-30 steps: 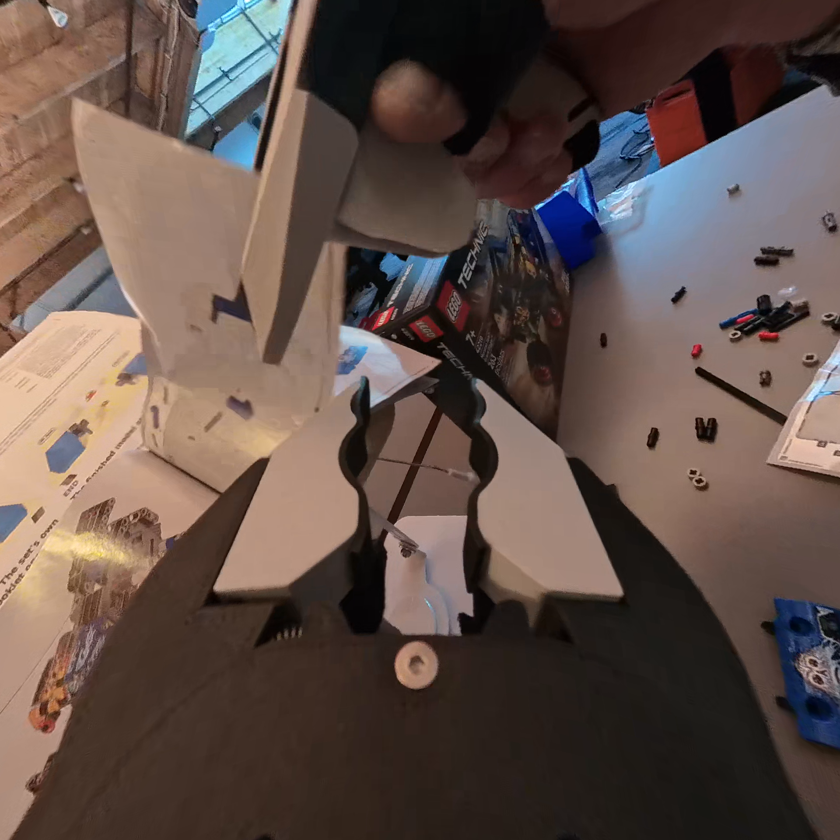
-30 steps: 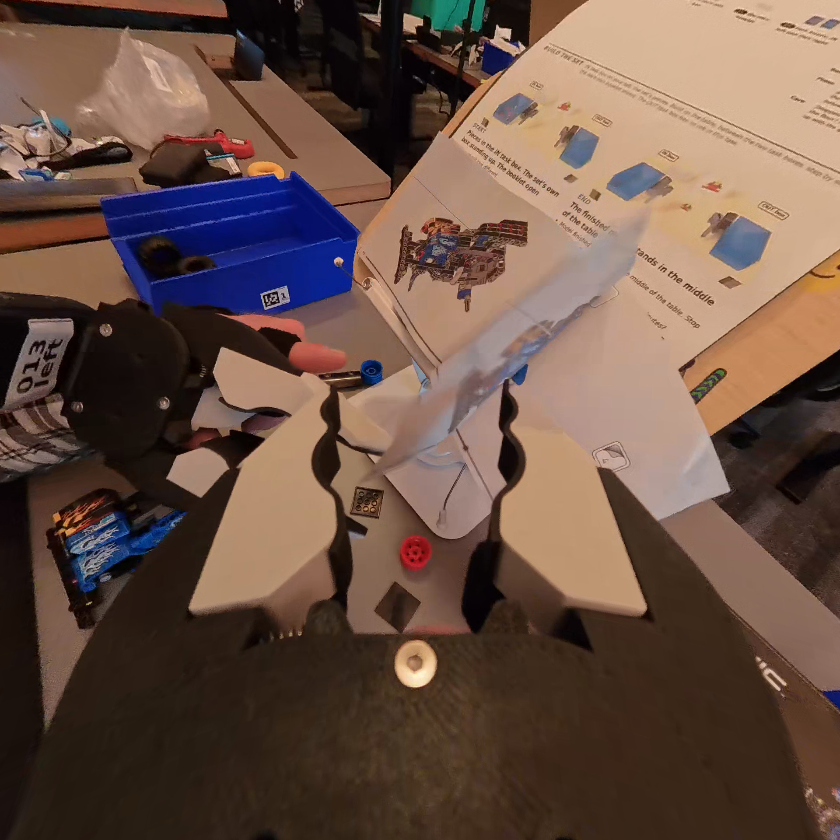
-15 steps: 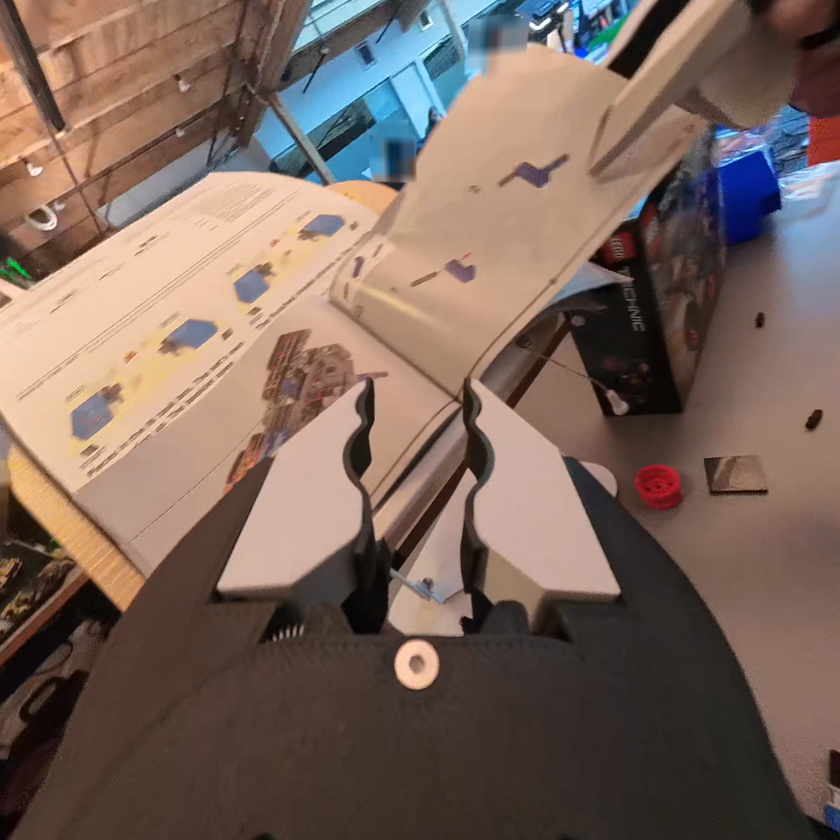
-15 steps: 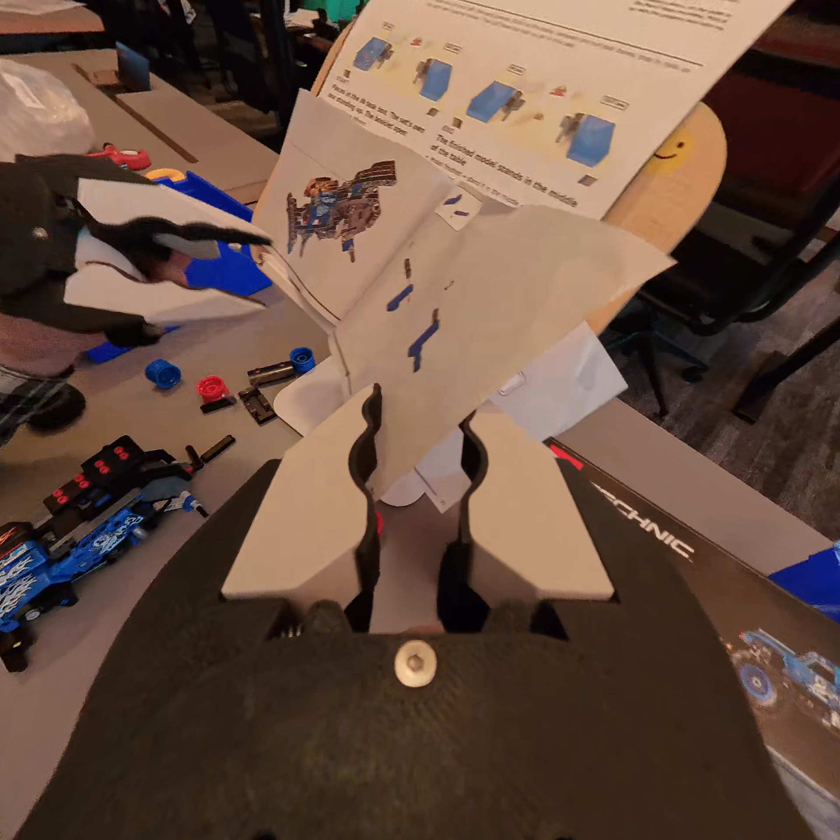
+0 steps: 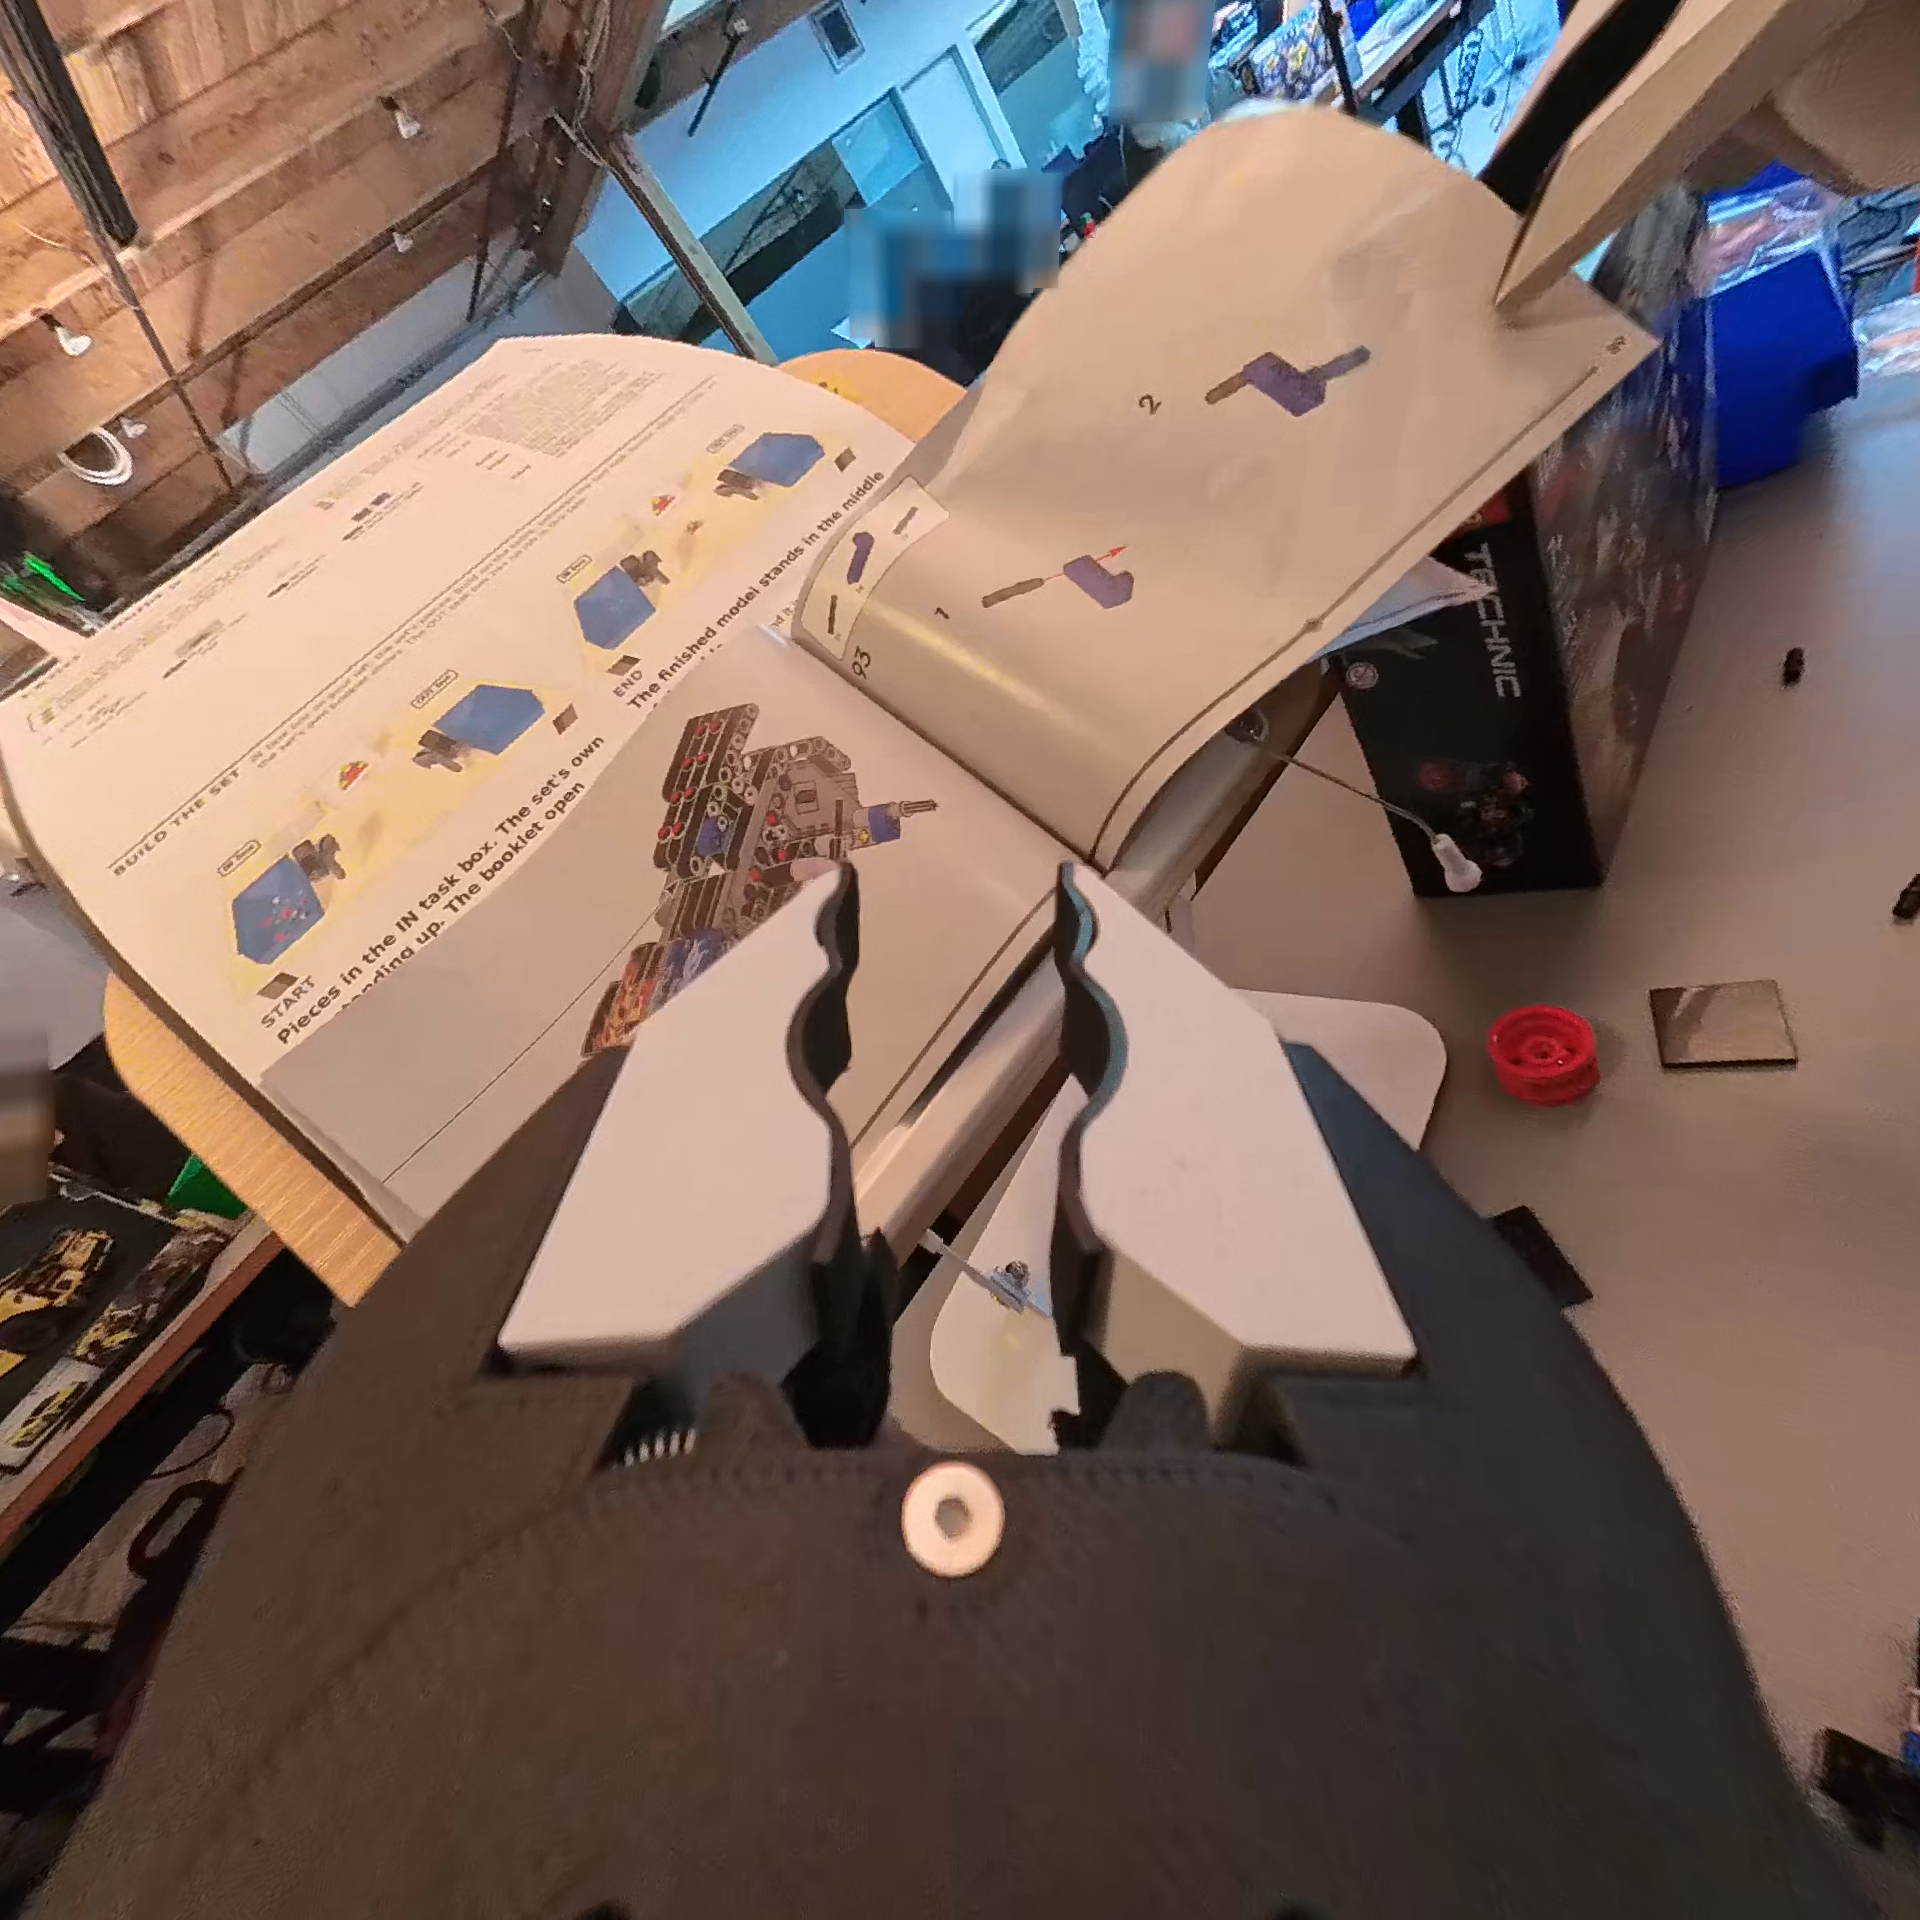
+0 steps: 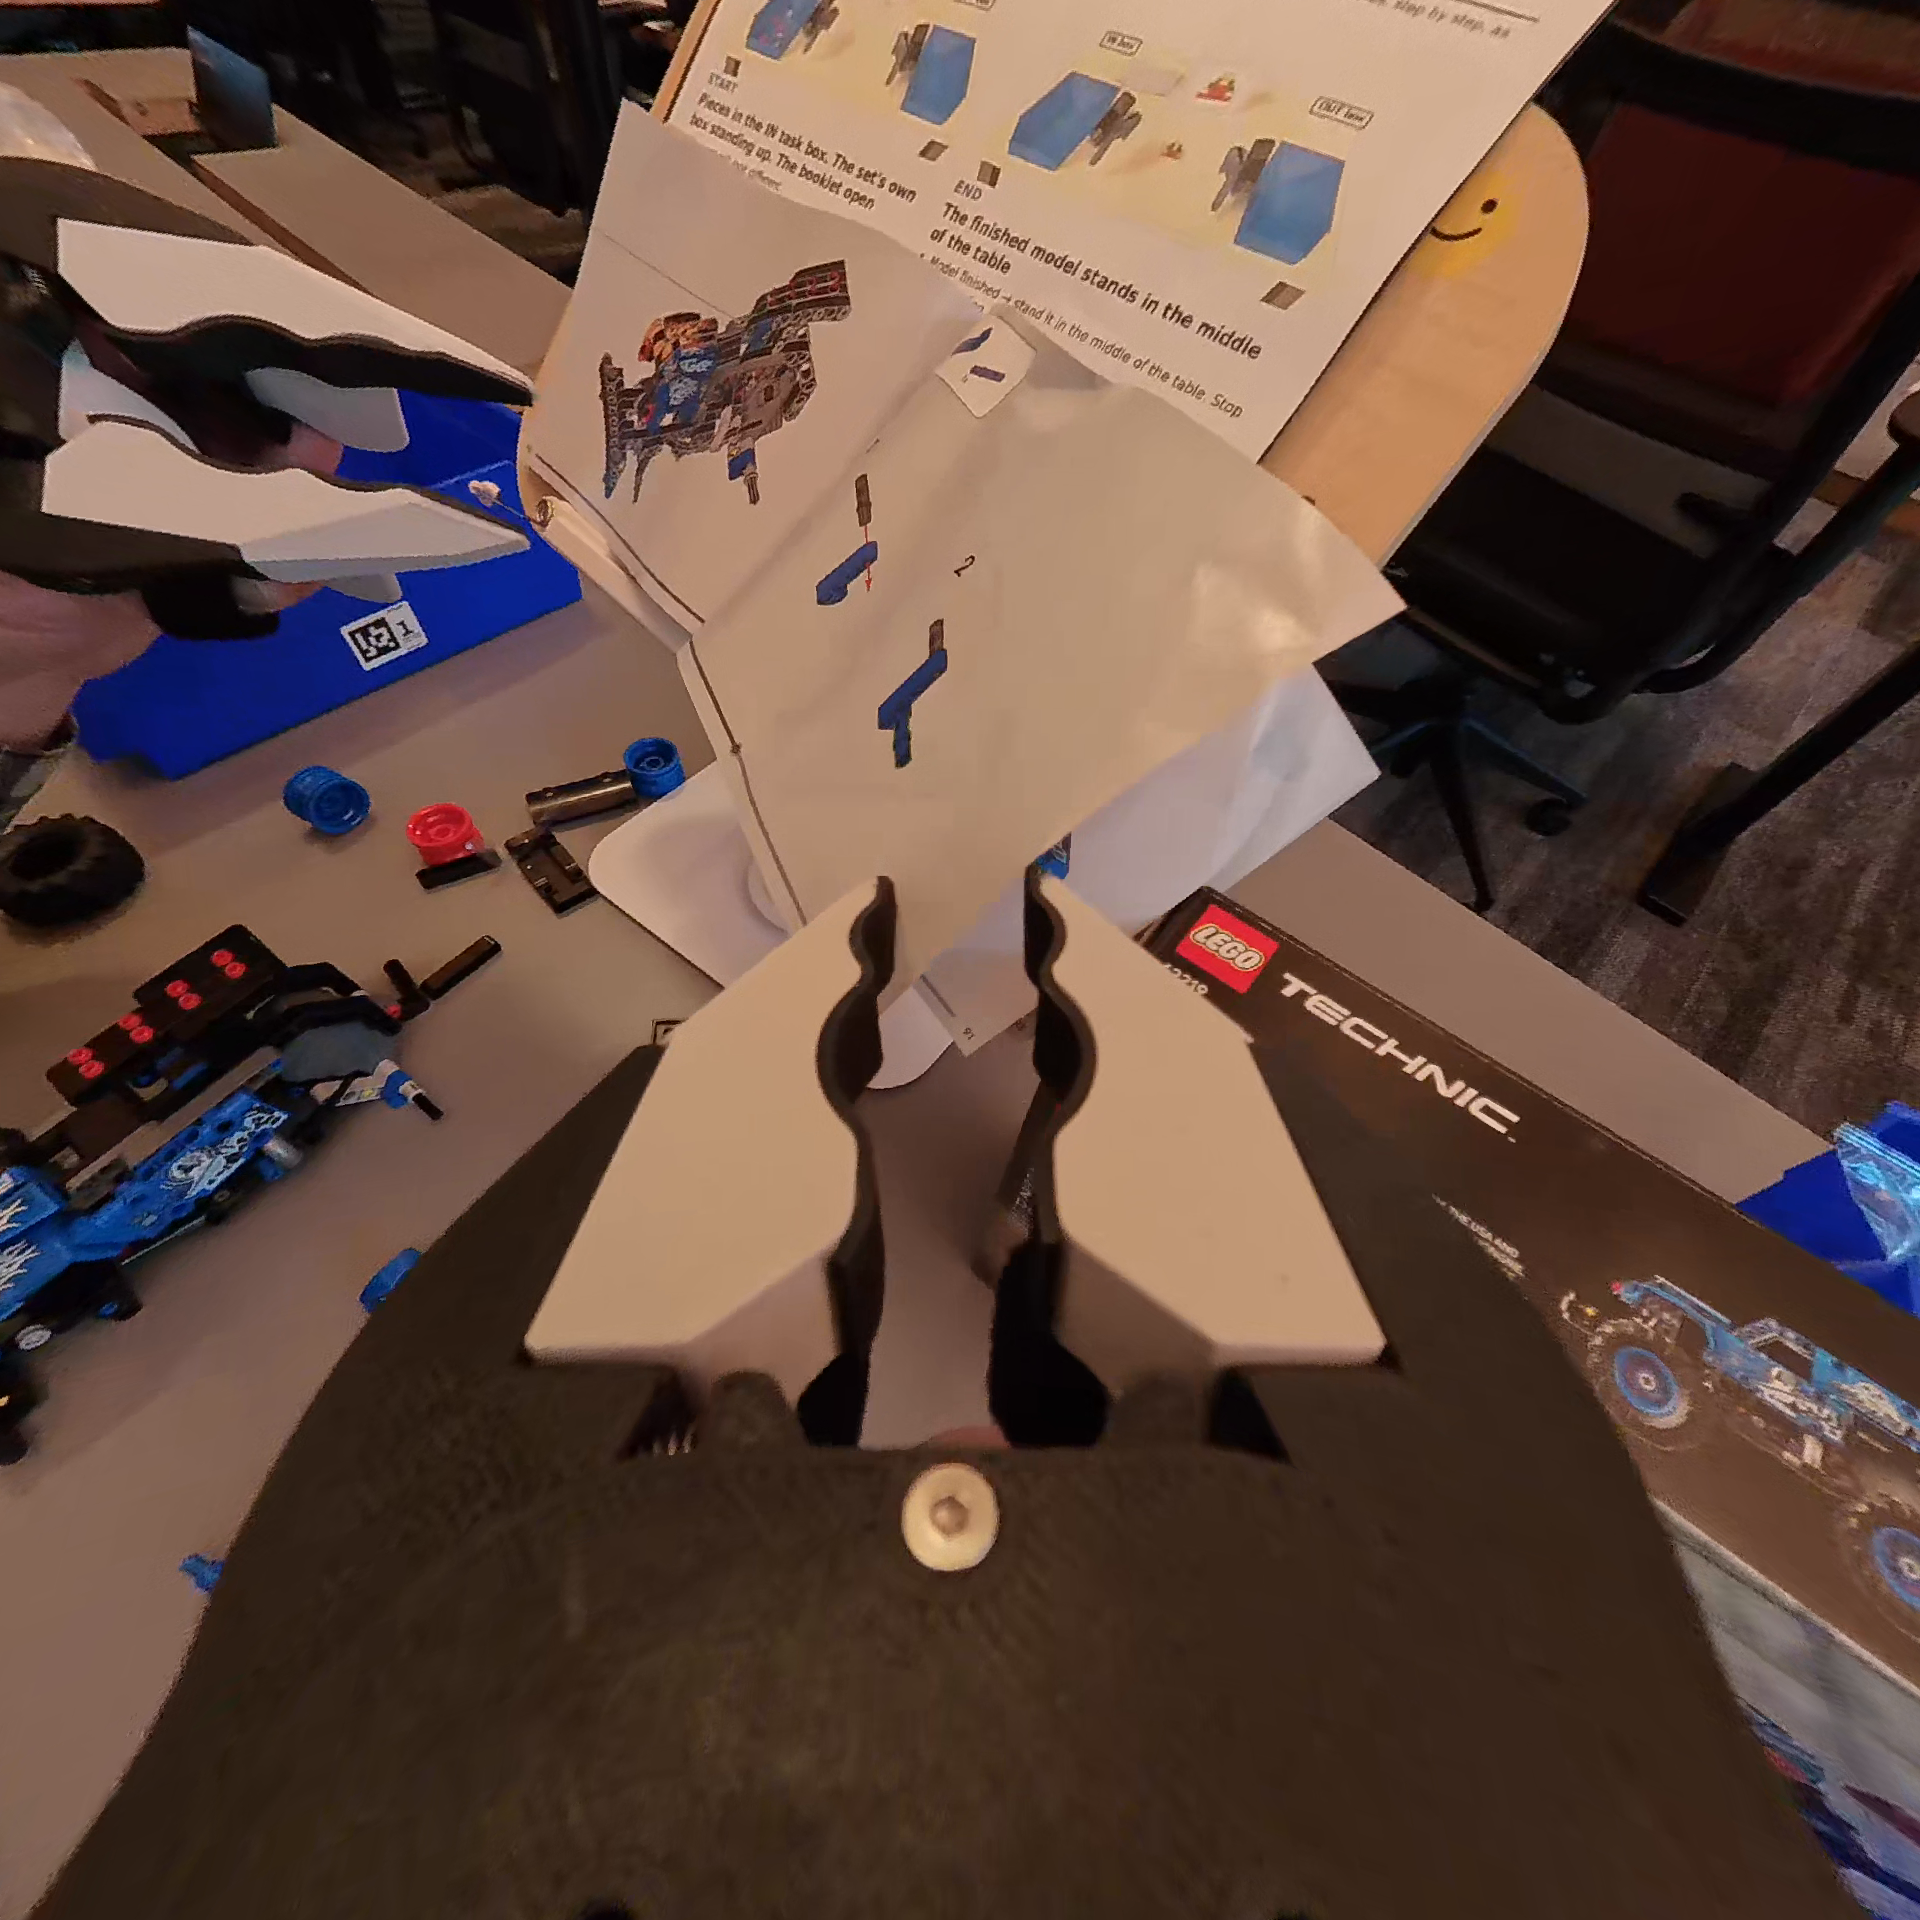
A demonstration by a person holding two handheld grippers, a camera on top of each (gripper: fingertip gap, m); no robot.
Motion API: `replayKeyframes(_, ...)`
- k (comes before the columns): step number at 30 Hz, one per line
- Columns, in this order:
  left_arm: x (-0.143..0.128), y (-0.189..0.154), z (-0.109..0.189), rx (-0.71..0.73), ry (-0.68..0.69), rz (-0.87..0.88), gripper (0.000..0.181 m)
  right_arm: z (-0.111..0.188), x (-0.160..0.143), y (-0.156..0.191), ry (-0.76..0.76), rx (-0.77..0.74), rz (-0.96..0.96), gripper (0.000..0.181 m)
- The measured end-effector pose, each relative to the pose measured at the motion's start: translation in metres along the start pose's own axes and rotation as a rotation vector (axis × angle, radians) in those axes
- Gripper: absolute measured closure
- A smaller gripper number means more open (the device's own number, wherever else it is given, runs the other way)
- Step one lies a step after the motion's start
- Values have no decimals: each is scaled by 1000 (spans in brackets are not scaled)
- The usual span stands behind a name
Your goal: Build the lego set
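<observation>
The instruction booklet (image 5: 914,831) stands open on a white stand (image 6: 665,862). One page (image 6: 1039,623) is lifted and curls over; its lower corner lies between the fingers of my right gripper (image 6: 961,899), whose jaws stand narrowed with a gap. In the left wrist view a right fingertip (image 5: 1548,260) touches that page's corner (image 5: 1247,468). My left gripper (image 5: 956,894) is open and empty, pointed at the booklet's left page; it also shows in the right wrist view (image 6: 525,468). A partly built blue and black model (image 6: 187,1091) lies on the table.
The set's black box (image 6: 1455,1143) lies right of the stand. A blue tray (image 6: 312,675) sits at the back left. Blue (image 6: 327,798) and red (image 6: 442,831) wheel hubs, a black tyre (image 6: 68,868) and small black parts lie nearby. A large printed sheet (image 5: 364,623) leans behind.
My left gripper has swung away from the parts to face the booklet. My right gripper's jaws have narrowed around the page corner and drawn the page over to the right.
</observation>
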State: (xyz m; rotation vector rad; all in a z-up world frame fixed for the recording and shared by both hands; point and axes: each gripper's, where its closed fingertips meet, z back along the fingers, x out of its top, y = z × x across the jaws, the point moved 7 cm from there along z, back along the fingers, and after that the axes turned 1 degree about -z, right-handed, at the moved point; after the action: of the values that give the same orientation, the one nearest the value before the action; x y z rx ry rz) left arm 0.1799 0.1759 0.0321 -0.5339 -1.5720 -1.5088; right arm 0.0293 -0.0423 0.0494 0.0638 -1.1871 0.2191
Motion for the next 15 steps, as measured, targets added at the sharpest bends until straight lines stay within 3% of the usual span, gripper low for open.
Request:
replayKeyframes(5, -6, -5, -5, -27, 33, -15, 145, -3, -4, -1, -14, 32, -3, 180)
replayKeyframes(15, -18, -16, -14, -76, 103, -46, 144, -6, -7, -14, -25, 27, -52, 181)
